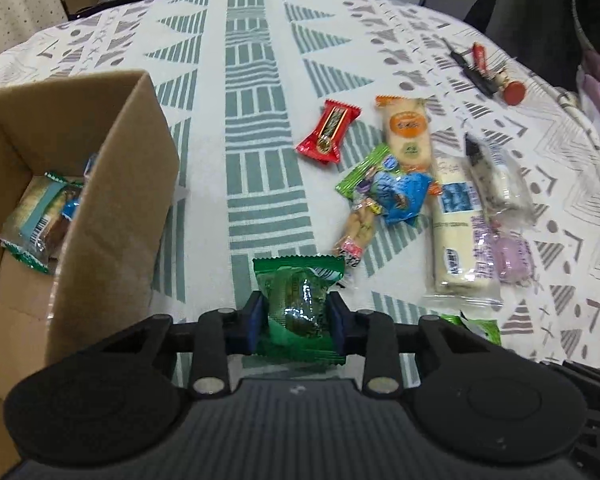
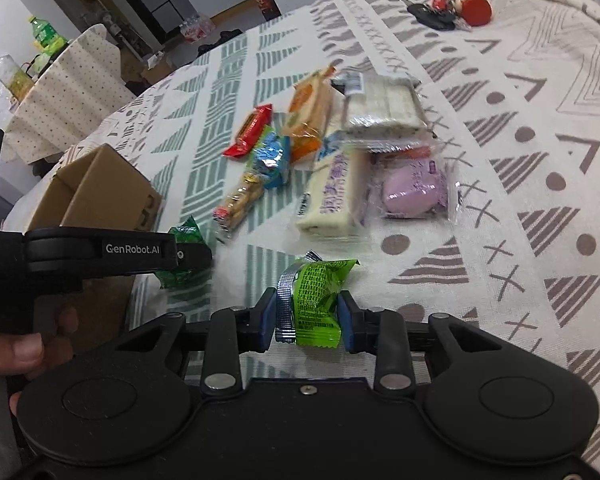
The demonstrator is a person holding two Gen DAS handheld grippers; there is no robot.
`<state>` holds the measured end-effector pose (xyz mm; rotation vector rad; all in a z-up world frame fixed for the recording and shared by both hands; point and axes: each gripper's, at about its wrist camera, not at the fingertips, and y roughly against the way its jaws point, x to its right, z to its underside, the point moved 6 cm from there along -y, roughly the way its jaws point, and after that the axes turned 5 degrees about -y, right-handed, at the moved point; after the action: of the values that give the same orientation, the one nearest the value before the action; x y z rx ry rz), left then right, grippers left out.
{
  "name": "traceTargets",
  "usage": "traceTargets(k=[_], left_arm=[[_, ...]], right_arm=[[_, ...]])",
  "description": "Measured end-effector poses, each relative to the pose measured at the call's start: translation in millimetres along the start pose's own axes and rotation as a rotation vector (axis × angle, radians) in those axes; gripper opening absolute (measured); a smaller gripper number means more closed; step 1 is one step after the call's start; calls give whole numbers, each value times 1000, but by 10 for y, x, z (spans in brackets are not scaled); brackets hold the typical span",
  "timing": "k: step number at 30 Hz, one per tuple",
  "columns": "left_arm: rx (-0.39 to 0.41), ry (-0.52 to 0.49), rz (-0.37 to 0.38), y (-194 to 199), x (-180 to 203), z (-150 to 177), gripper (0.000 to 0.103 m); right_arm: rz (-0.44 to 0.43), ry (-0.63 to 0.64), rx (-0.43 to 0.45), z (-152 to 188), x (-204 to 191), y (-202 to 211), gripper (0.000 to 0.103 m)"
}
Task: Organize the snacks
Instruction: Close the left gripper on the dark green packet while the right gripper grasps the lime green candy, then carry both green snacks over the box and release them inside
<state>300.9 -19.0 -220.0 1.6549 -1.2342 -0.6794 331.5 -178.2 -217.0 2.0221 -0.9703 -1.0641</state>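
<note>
Broadly, a bench point(image 1: 260, 80) draped in patterned cloth was seen, with one open brown cardboard box point(image 1: 112, 184) at its left, well apart from seven loose packets. One dark green crinkly foil packet point(image 1: 300, 300) was pinched by the left gripper point(image 1: 296, 320); one lime green packet point(image 2: 316, 300) was clamped by the right gripper point(image 2: 310, 316). Both packets were judged light, soft and slippery, best held mid-body.

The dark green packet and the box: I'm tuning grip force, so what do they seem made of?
Dark green packet: apparently thin glossy plastic film, judging by glare spots, crinkles and a zigzag-cut edge. Box: looks like matte brown corrugated cardboard, with stiff flat walls and a folded flap.
</note>
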Motion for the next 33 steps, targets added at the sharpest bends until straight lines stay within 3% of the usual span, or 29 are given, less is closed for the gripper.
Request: traceTargets(k=[20,33], left_arm=[[180,-7,169,834,-186,-46,32],[259,38,170,1214,-742,3,32]], right_arm=[[23,56,153,-120,-654,523,31],[3,105,220,-154,-1284,603,31]])
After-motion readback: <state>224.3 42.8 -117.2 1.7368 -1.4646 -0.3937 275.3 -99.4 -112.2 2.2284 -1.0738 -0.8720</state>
